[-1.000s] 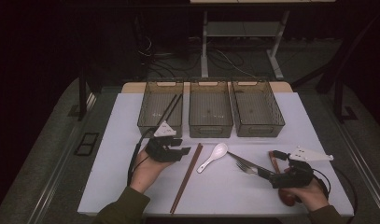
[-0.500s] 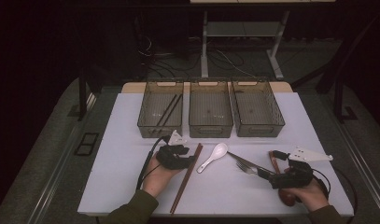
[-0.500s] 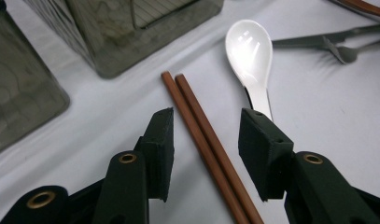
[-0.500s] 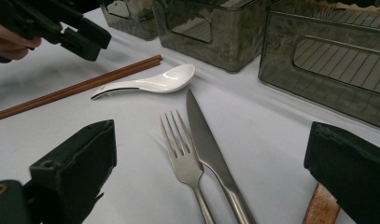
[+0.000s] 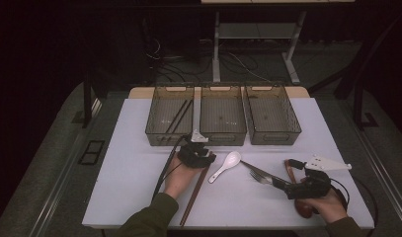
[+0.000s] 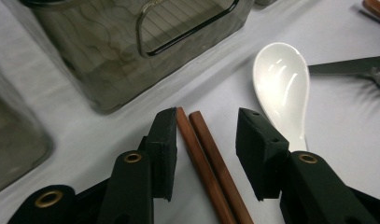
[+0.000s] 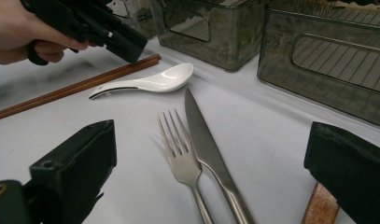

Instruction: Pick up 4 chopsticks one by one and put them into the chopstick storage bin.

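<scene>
Brown wooden chopsticks (image 6: 208, 158), a pair lying side by side on the white worktop (image 5: 139, 148), sit between the jaws of my left gripper (image 6: 204, 140). Jaws have just been closing, but aren't pinching yet: left pad looks to be touching or just beside the nearer stick, right pad is apart from the other w/ bare worktop in the gap. In the high view the sticks (image 5: 194, 190) run from the left gripper (image 5: 198, 154) back toward the near edge, so I'm grabbing at the far tips, not the middle.

Risks as I judge them:
- Grip at the very end means a long lever. Lift it and the near ends prob. droop or swing, maybe one stick slides out.
- Two round-ish sticks under one pinch: if the pads bite unevenly, one rolls over the other or squirts free.
- White spoon (image 6: 281, 88) lies just beside the right jaw. Any drift that way and I nudge it into the fork (image 7: 178, 149) and knife (image 7: 206, 140).
- Grey bin (image 6: 131, 51) is near, ahead of the jaws, so a forward push could bump its wall.
- Jaws look low to the worktop and could scrape the cloth.

Right gripper (image 7: 206, 172) has its jaws spread wide around the fork and knife, holding nothing.
</scene>
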`<action>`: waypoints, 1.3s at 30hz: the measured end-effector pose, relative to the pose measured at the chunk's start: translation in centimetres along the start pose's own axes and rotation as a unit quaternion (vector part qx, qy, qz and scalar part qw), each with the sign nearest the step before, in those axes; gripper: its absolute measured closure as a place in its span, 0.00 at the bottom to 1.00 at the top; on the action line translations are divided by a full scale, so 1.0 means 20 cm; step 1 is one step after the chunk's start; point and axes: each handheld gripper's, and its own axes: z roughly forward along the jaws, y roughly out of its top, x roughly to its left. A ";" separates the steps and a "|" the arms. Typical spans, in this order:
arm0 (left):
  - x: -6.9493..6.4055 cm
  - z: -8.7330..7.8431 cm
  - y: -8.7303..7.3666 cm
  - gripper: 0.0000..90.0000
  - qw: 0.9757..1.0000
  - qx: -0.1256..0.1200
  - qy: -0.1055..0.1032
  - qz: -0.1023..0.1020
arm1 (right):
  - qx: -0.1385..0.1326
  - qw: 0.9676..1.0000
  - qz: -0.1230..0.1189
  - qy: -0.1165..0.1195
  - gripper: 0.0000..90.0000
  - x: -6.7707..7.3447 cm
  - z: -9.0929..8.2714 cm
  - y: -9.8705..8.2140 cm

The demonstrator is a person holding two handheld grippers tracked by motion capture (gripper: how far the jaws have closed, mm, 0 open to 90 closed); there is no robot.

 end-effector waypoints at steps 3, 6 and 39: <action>0.00 0.03 0.00 0.66 1.000 0.003 0.002 -0.001 | 0.000 1.000 0.000 0.000 0.03 0.00 0.00 0.00; 0.00 0.04 0.01 0.68 1.000 0.007 0.007 0.004 | 0.000 1.000 0.000 0.000 0.03 0.00 0.00 0.00; 0.02 0.06 0.02 0.84 0.999 0.026 0.004 0.040 | -0.002 1.000 0.002 0.000 0.03 0.00 0.00 0.00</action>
